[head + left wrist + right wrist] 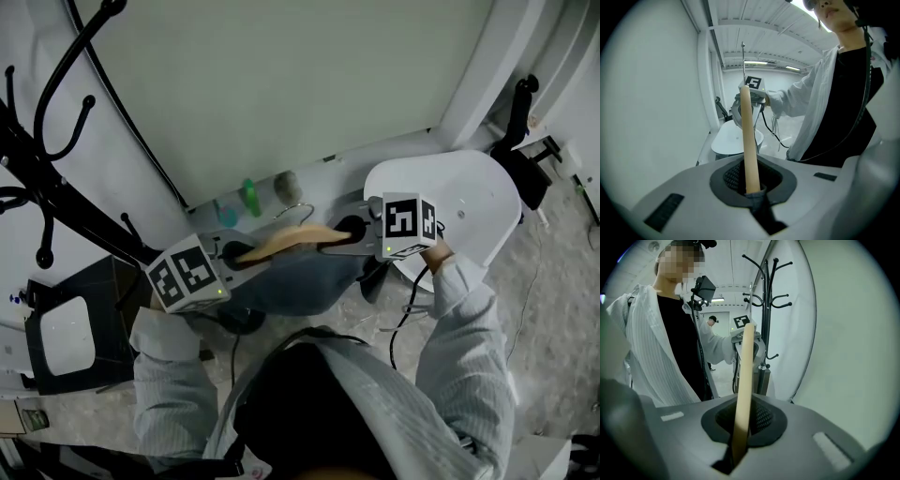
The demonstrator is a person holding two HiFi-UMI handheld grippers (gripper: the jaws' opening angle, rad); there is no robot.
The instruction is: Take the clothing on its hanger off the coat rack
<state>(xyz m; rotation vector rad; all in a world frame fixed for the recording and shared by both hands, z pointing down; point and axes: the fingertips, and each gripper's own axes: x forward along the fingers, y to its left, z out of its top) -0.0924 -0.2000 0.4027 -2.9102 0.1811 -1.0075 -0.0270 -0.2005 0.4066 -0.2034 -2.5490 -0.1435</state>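
The hanger [286,242], with the clothing [291,281] hanging under it, is free of the rack [42,164] at its 9 o'clock, pinched at its ends by the left gripper [232,255] and right gripper [352,230], so tilting it may let the clothing slide off.

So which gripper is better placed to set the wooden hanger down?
Probably right: the right gripper, shut on the pale wooden hanger, is beside the white rounded table; the left gripper is farther.

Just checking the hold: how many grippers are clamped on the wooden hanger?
2: the left gripper at the left end of the hanger, the right gripper at its right end.
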